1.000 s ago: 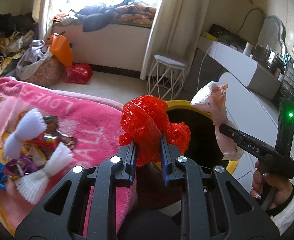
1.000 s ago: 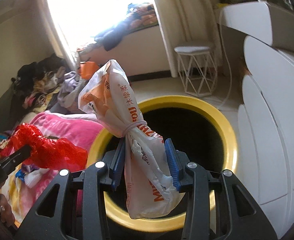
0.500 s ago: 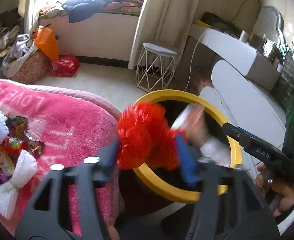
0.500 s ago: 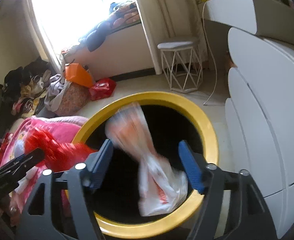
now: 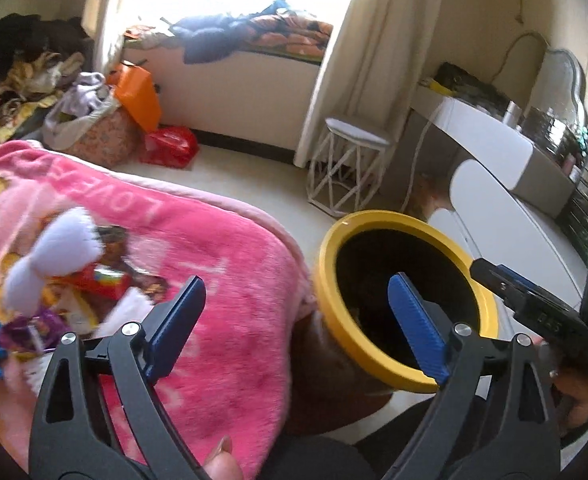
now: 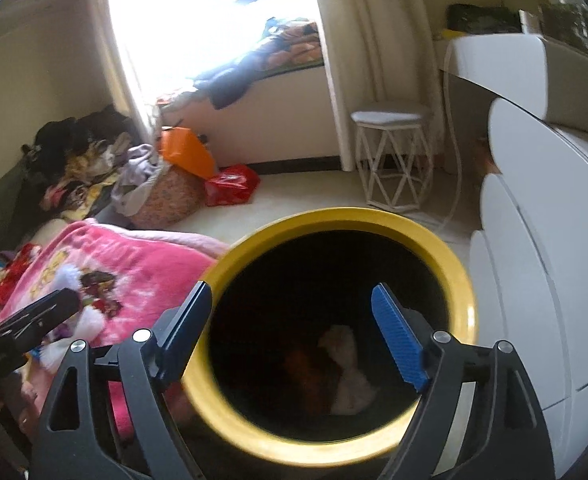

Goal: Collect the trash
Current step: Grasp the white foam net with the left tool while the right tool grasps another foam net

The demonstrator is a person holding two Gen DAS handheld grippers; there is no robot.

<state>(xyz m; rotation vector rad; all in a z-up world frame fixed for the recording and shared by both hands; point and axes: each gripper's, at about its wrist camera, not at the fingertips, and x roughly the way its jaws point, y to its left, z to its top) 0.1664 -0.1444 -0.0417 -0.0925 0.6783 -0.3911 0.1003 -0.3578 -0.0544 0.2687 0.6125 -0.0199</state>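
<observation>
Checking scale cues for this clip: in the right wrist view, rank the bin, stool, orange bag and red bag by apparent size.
1. bin, largest, though it is nearest the camera.
2. stool.
3. orange bag and red bag look alike; I won't rank them.

A home bedroom: pink blanket [image 5: 221,264], curtained window seat [image 5: 253,36], clothes piles [image 6: 81,160]

Both tools [image 5: 298,320] [image 6: 294,336] empty, jaws opening
</observation>
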